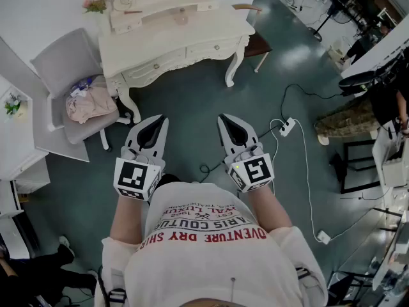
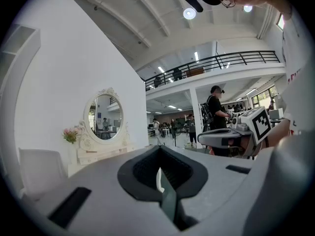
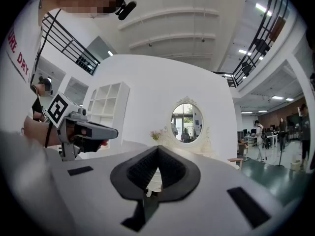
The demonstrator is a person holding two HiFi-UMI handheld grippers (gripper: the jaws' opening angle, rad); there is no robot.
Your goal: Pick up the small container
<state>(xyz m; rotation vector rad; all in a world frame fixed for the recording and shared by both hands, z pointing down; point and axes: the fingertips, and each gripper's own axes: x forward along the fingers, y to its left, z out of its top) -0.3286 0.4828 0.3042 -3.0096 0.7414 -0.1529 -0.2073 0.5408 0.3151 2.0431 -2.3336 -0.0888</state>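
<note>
Both grippers hang side by side above the green floor, pointing toward a cream dressing table (image 1: pixel 172 43). My left gripper (image 1: pixel 157 120) is shut with nothing between its jaws. My right gripper (image 1: pixel 225 118) is shut too and holds nothing. Small pale items (image 1: pixel 182 18) lie on the tabletop below the oval mirror (image 2: pixel 105 116), too small to tell apart; no small container can be picked out. In the left gripper view its closed tips (image 2: pixel 158 150) face the table, with the right gripper (image 2: pixel 231 136) beside them. The right gripper view shows its own tips (image 3: pixel 157 149) and the left gripper (image 3: pixel 83 129).
A grey chair (image 1: pixel 61 59) with a pink bundle (image 1: pixel 89 102) stands left of the table. A wooden stool (image 1: pixel 257 43) sits at its right end. A power strip (image 1: pixel 286 127) and cables lie on the floor. White shelving (image 1: pixel 19 152) is at the left.
</note>
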